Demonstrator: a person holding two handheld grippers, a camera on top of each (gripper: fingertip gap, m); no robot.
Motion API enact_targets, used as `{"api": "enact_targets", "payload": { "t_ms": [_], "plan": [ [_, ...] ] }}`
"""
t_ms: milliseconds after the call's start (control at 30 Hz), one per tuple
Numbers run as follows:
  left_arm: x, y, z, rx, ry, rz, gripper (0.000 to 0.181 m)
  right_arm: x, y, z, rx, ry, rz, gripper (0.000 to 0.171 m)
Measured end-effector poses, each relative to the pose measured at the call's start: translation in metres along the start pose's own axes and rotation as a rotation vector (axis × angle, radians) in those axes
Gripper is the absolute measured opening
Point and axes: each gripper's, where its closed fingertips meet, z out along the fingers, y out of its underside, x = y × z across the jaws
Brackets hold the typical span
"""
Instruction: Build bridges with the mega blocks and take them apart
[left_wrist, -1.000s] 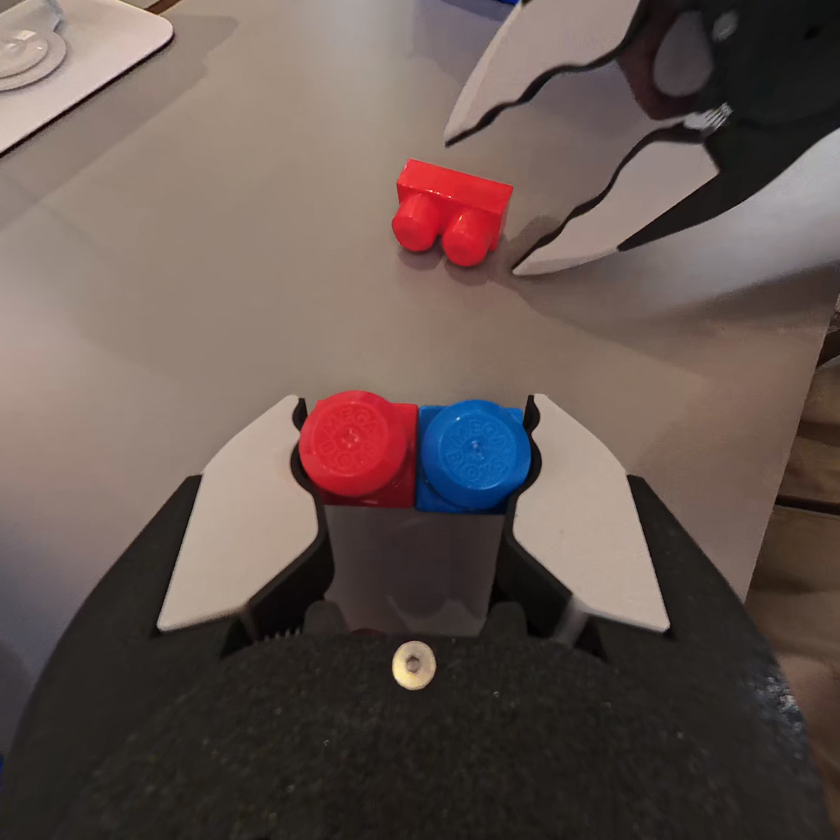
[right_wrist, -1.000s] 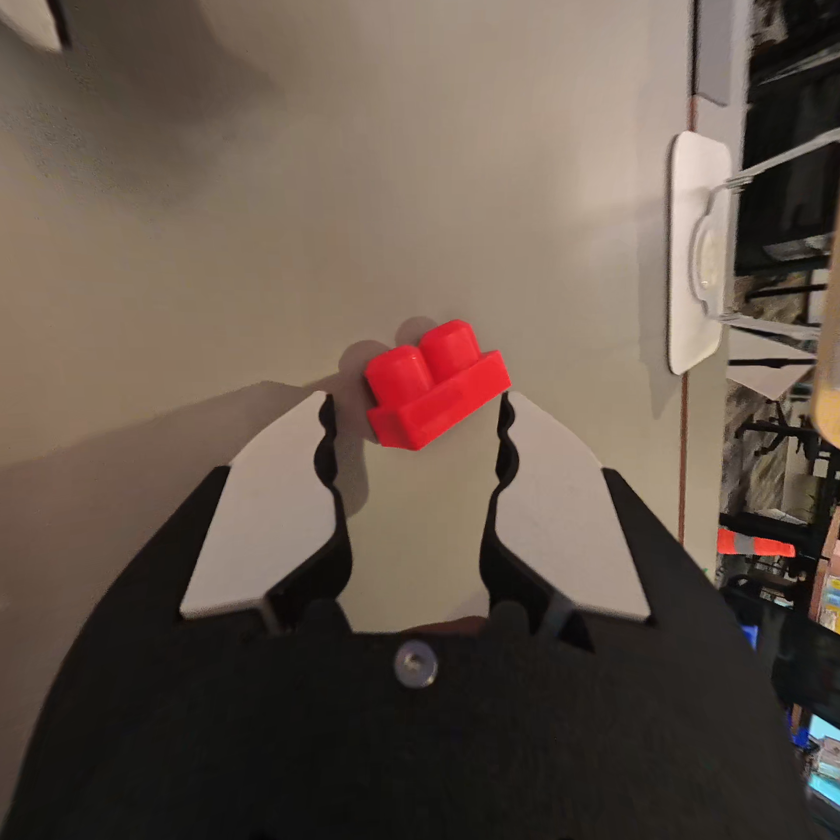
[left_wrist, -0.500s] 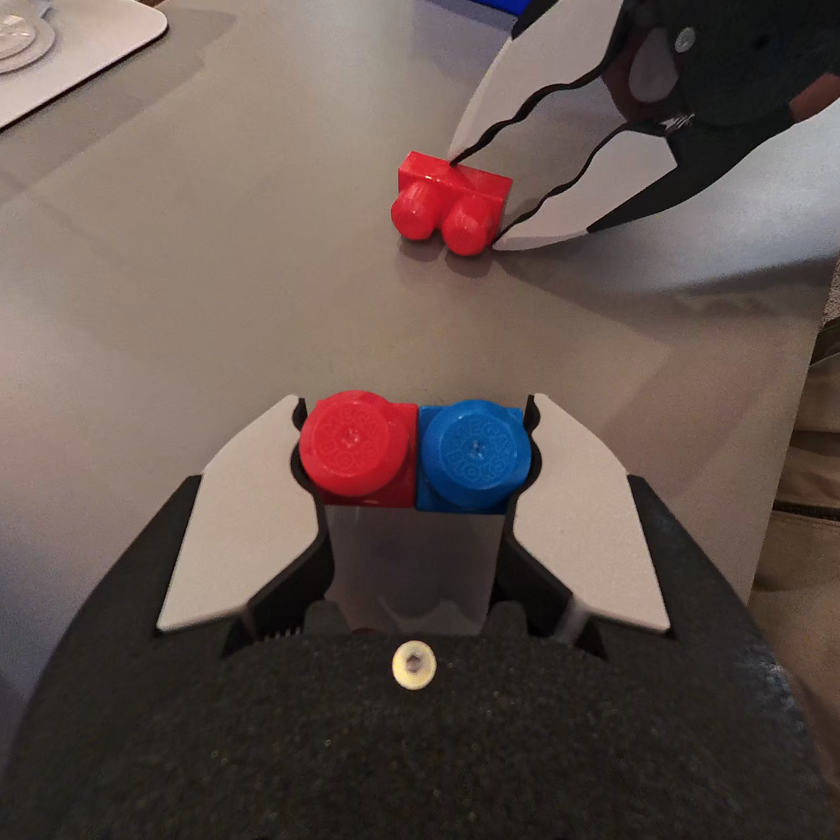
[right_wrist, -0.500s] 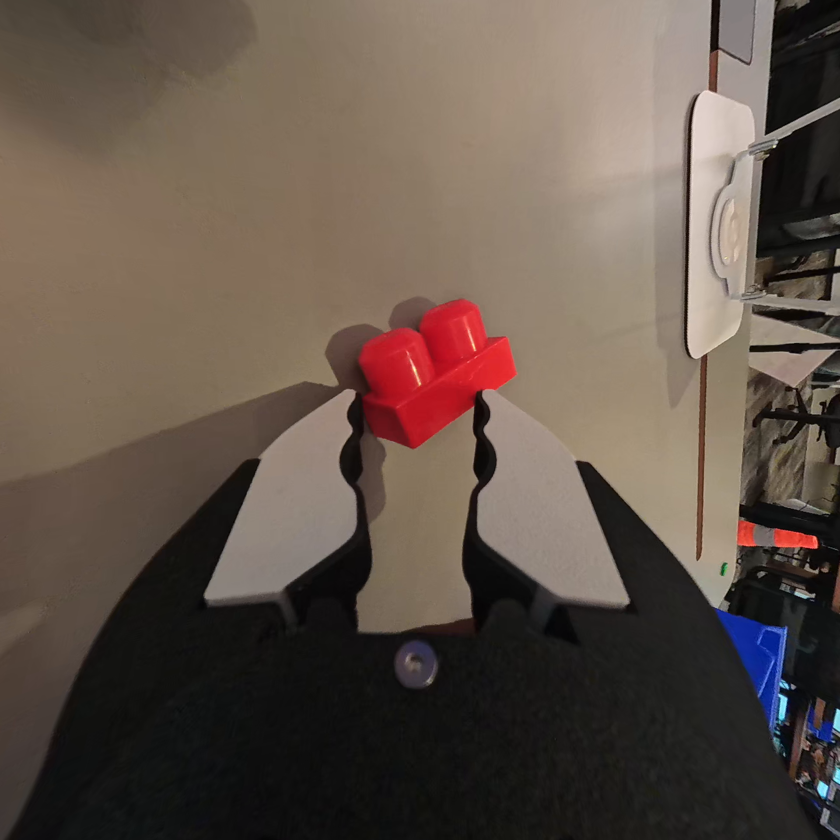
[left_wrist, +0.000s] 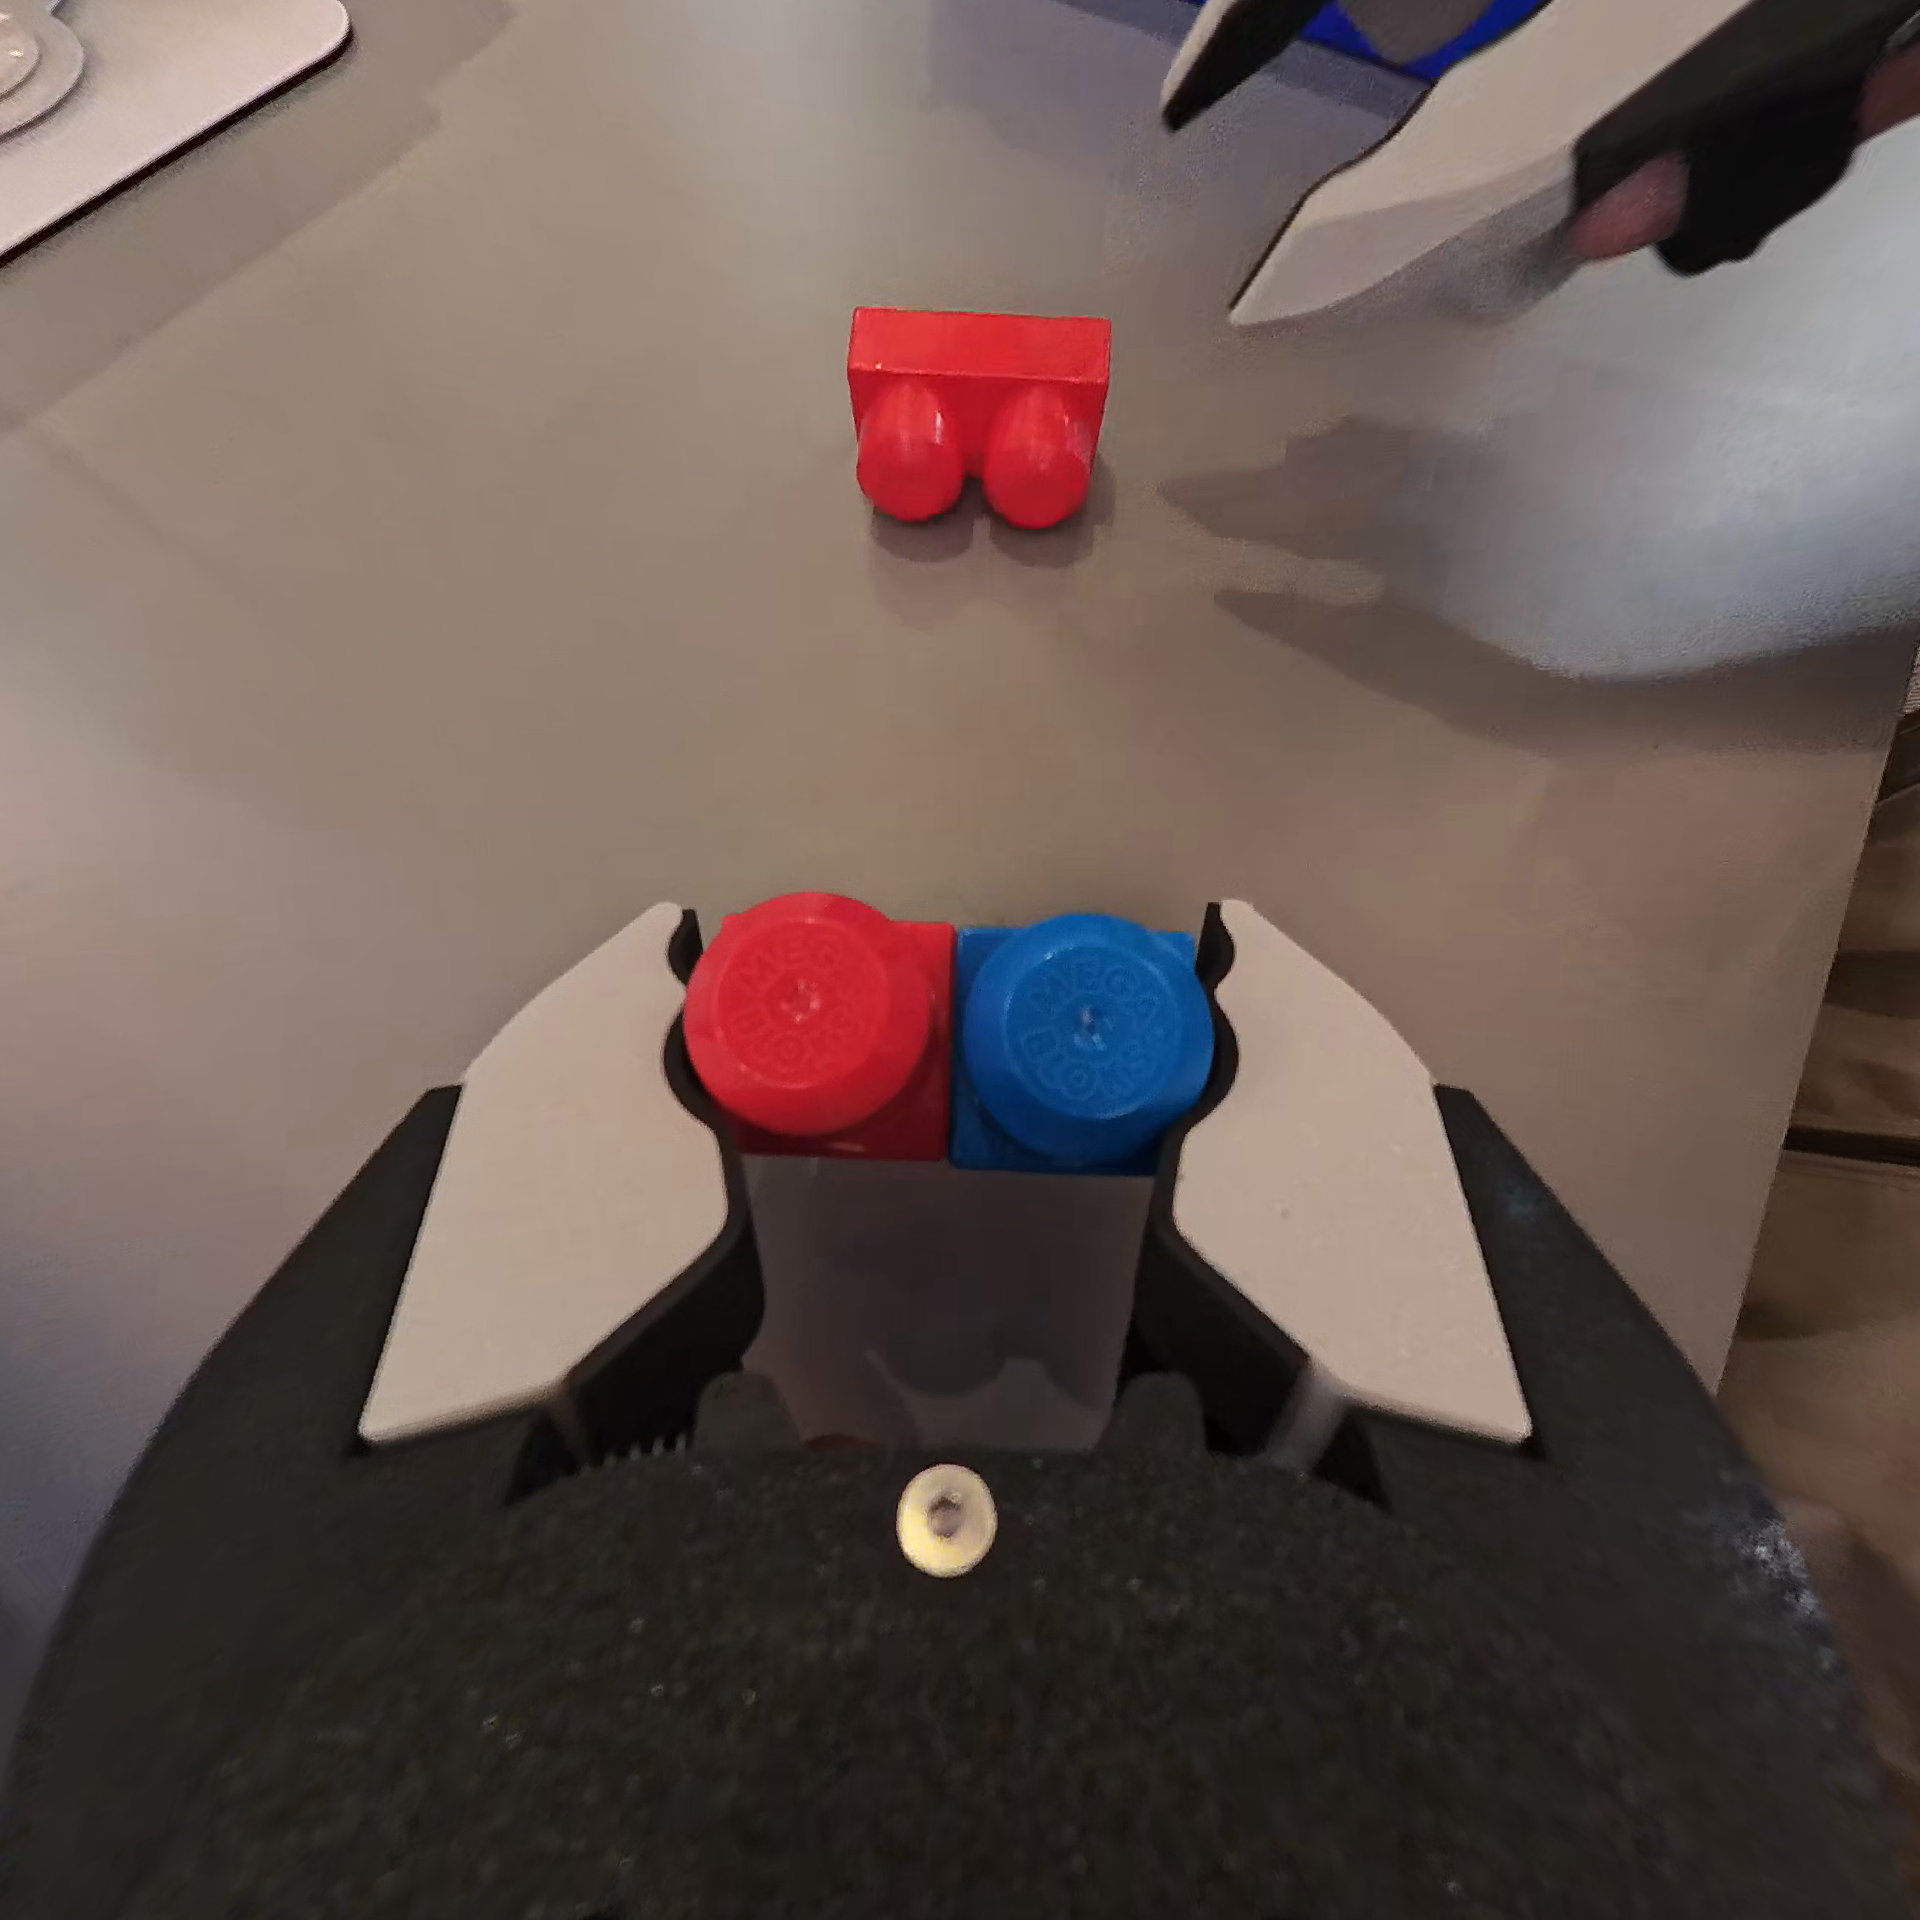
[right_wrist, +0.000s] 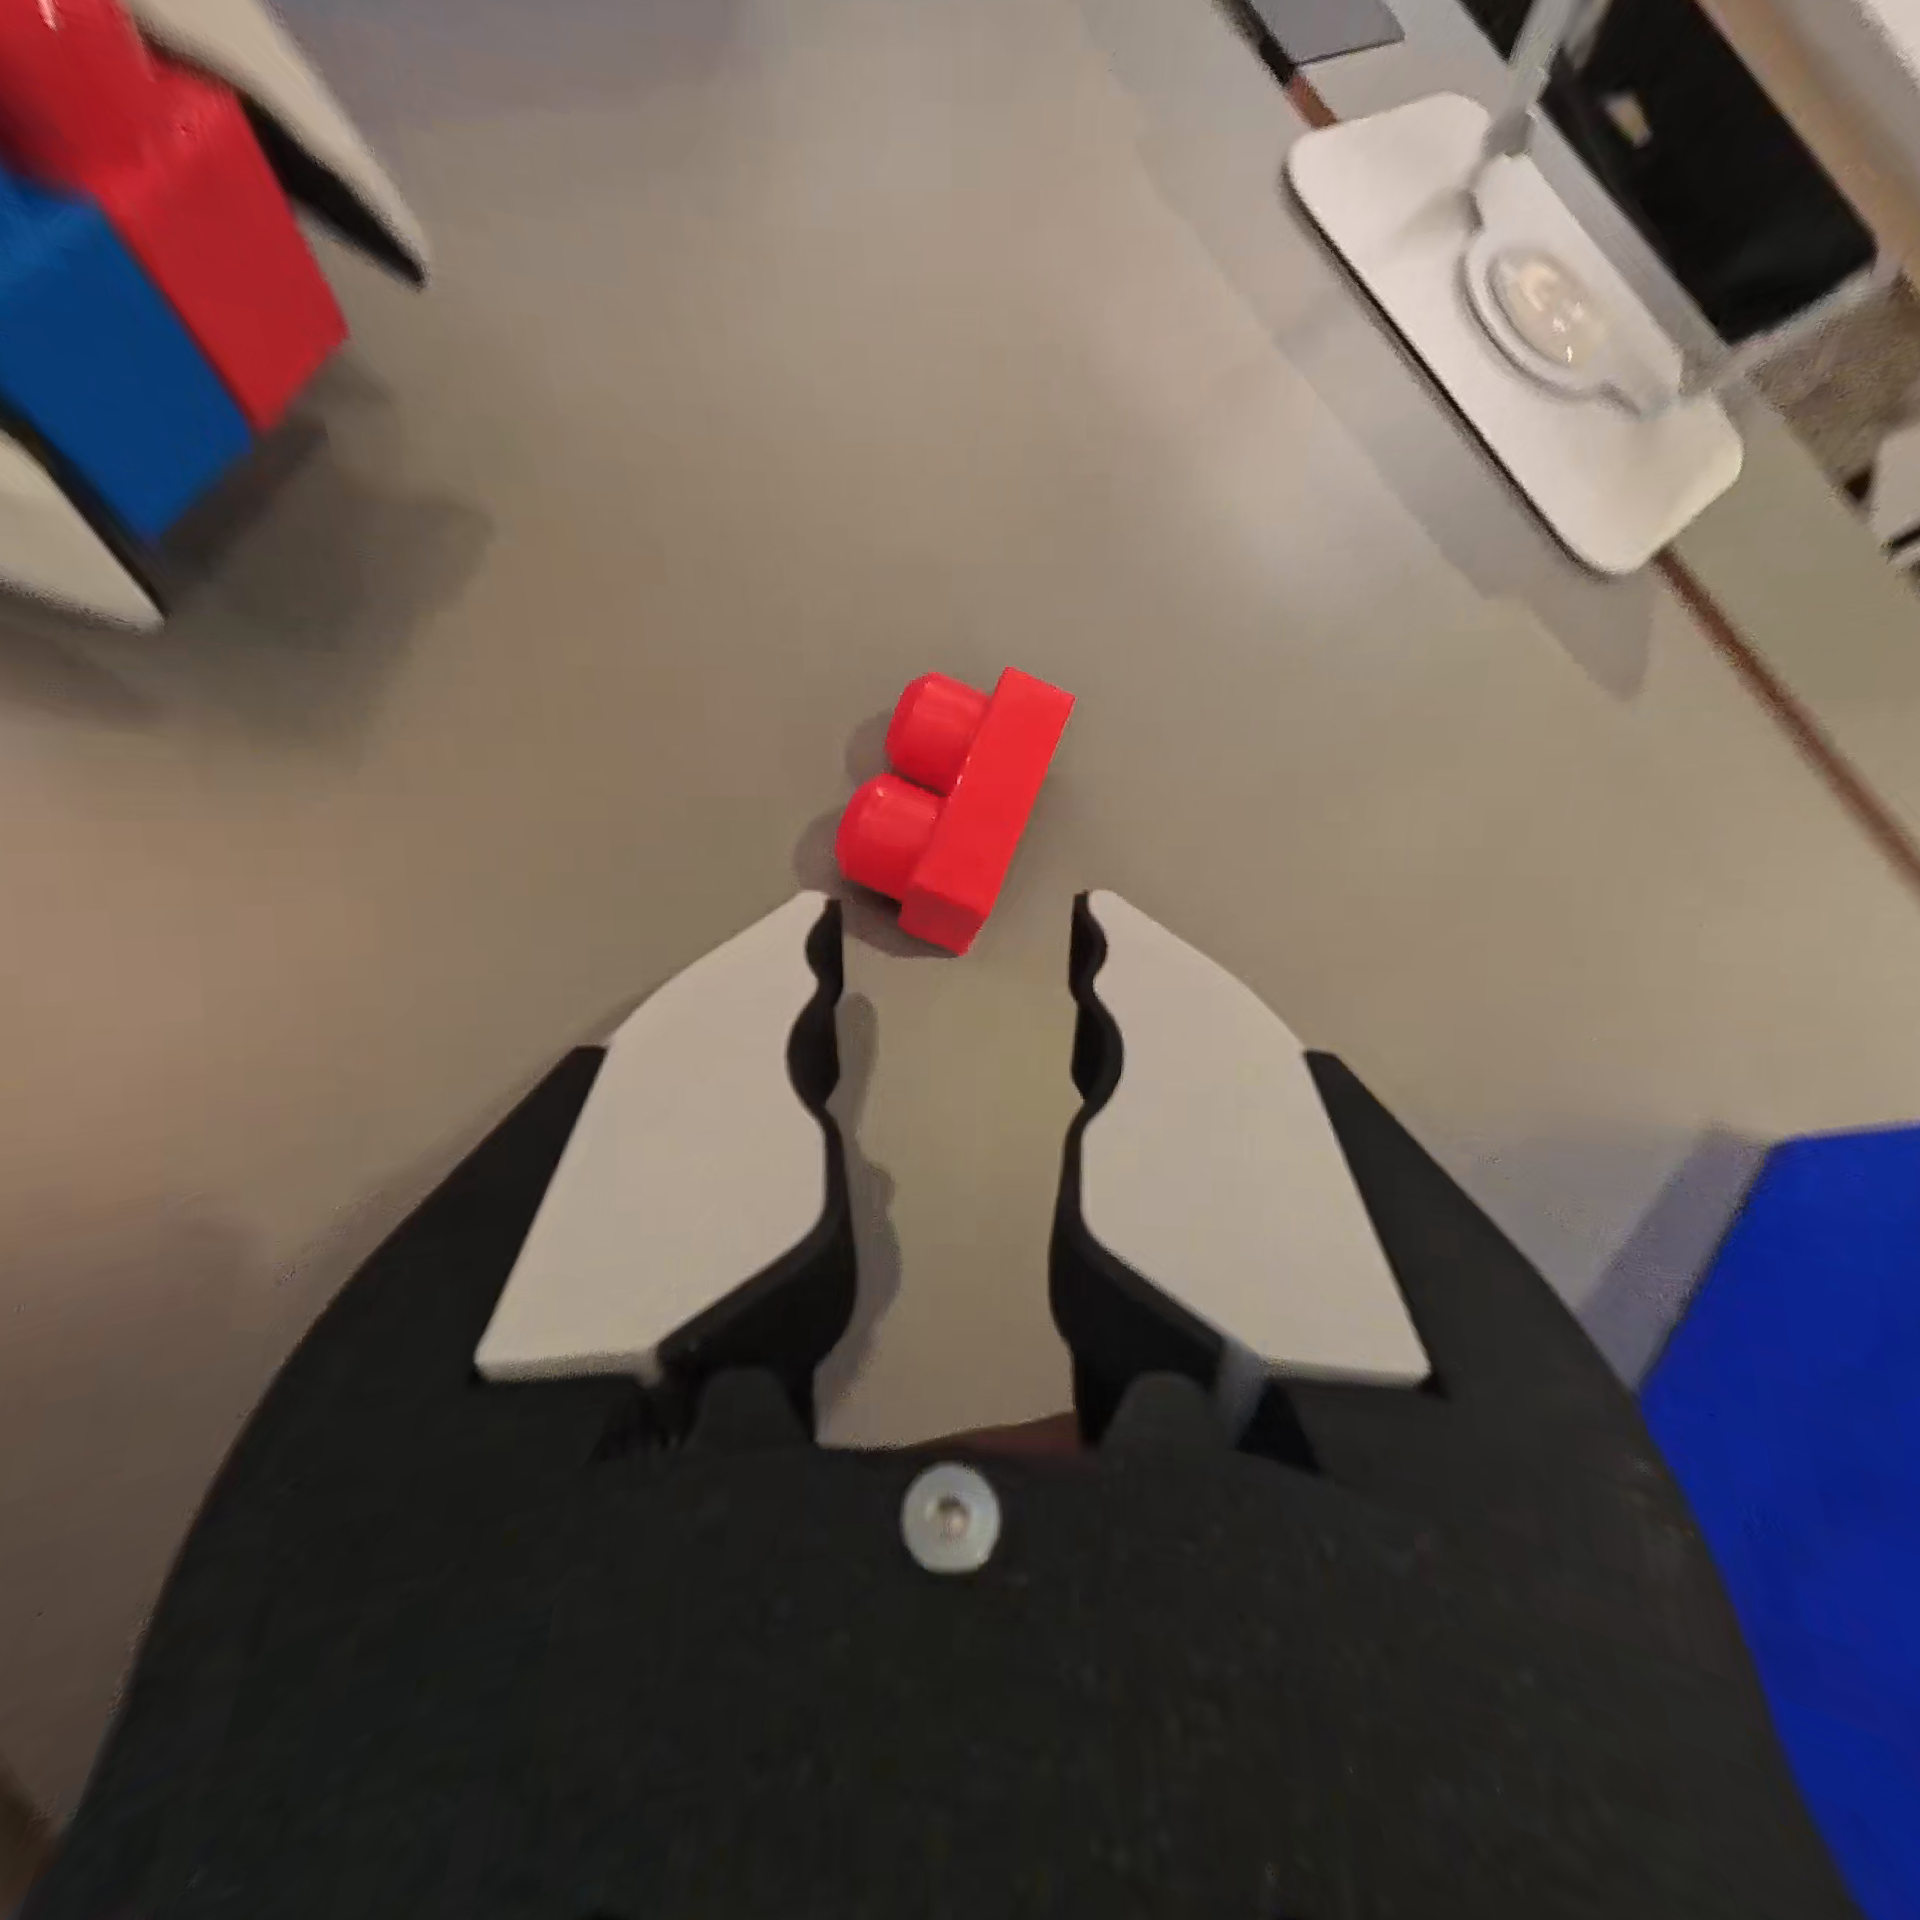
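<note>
My left gripper (left_wrist: 945, 925) is shut on a red block (left_wrist: 821, 1023) and a blue block (left_wrist: 1081, 1039) pressed side by side, studs facing the camera, above the grey table (left_wrist: 416, 623). A small red two-stud block (left_wrist: 977, 416) lies on its side on the table ahead of it. My right gripper (right_wrist: 956, 914) is open and empty, its tips just short of that red block (right_wrist: 961, 805) without touching it. In the left wrist view the right gripper (left_wrist: 1205, 208) is blurred at the top right, raised off the table. The right wrist view shows the left gripper (right_wrist: 286, 447) with its blocks at the top left.
A white mat (right_wrist: 1621, 488) with a clear glass piece on it lies at the table's far side, also at the top left of the left wrist view (left_wrist: 156, 114). A blue object (right_wrist: 1808, 1455) sits by my right gripper. The table edge (left_wrist: 1849, 831) runs along the right. To the blue object (right_wrist: 1808, 1455): right tips about 25 cm, left tips about 40 cm.
My right gripper, closing around the small red block before, has pulled back and up, away from it. The block has turned and lies free on the table. My left gripper holds still.
</note>
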Motion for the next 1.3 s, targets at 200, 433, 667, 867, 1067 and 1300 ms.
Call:
{"api": "enact_targets", "payload": {
  "t_ms": [200, 433, 667, 867, 1067, 1300],
  "plan": [
    [0.000, 0.000, 0.002, 0.004, 0.009, -0.008, 0.089, -0.006, 0.007, 0.006, 0.017, 0.143, 0.181, 0.069],
    [0.002, -0.001, 0.002, 0.008, 0.016, -0.005, 0.089, -0.010, 0.011, 0.035, -0.058, 0.157, 0.184, 0.063],
    [-0.003, 0.003, 0.003, -0.002, 0.001, -0.004, 0.089, -0.003, 0.013, 0.048, -0.095, 0.156, 0.187, 0.046],
    [-0.004, 0.001, 0.001, 0.004, 0.005, -0.002, 0.089, 0.005, 0.006, 0.037, -0.030, 0.136, 0.231, 0.042],
    [-0.006, -0.010, -0.001, 0.026, -0.008, 0.016, 0.089, 0.012, -0.035, -0.011, 0.252, -0.063, 0.483, 0.041],
    [-0.008, -0.014, -0.005, 0.047, -0.024, 0.016, 0.089, 0.014, -0.031, -0.061, 0.375, -0.016, 0.477, 0.041]
  ]
}}
